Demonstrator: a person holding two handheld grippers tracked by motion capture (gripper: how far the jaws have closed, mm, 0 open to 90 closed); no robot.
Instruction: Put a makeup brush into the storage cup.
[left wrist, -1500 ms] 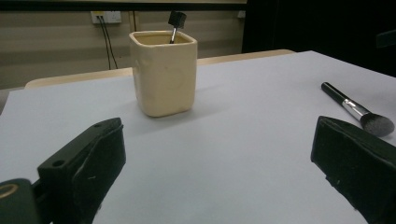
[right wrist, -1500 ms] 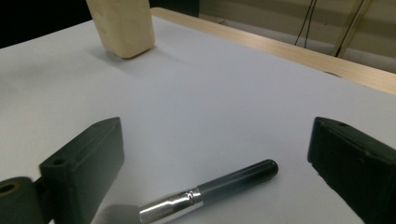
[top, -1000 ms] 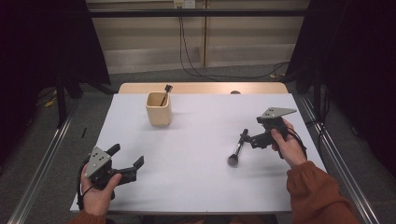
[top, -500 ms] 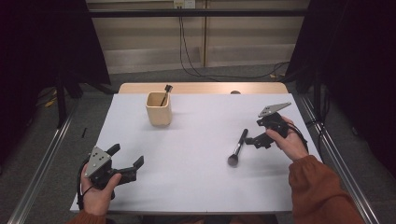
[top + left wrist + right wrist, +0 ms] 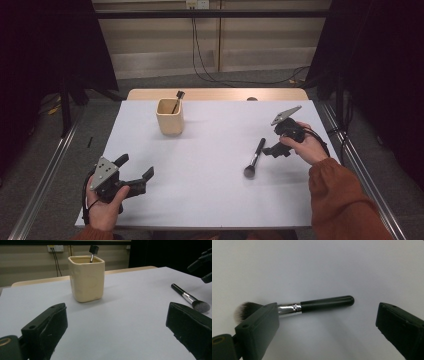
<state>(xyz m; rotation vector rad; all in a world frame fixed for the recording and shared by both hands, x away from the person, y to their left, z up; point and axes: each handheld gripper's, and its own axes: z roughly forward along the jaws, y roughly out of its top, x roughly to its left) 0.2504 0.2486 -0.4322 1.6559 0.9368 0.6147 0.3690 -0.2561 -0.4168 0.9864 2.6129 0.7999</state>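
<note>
While the right gripper (image 5: 272,148) held the makeup brush (image 5: 254,158) by its handle a second ago, it now hovers just right of the handle's far end, with its jaws released and spread wide. Half a second ago the brush already lay on the table (image 5: 210,200); its position matches that frame. Since then the right hand (image 5: 306,145) has shifted slightly toward the right edge of the table. The left gripper (image 5: 134,176) has not moved and rests at the near left of the table, its jaws also spread apart and holding nothing.

Position of the brush:
- In the high view, the brush lies flat on the right half of the table, bristles toward the near side, handle pointing to the far right.
- In the right gripper view, the brush (image 5: 312,306) lies on the table beyond the jaws. The left jaw covers part of the metal collar near the bristles; the handle tip ends short of the right jaw, apart from it. Neither jaw touches the brush.
- In the left gripper view, the brush (image 5: 188,298) lies to the right, well apart from the left gripper (image 5: 117,336).

A cream cup (image 5: 170,116) stands at the far left of the table, with a second brush (image 5: 177,99) upright inside it.
</note>
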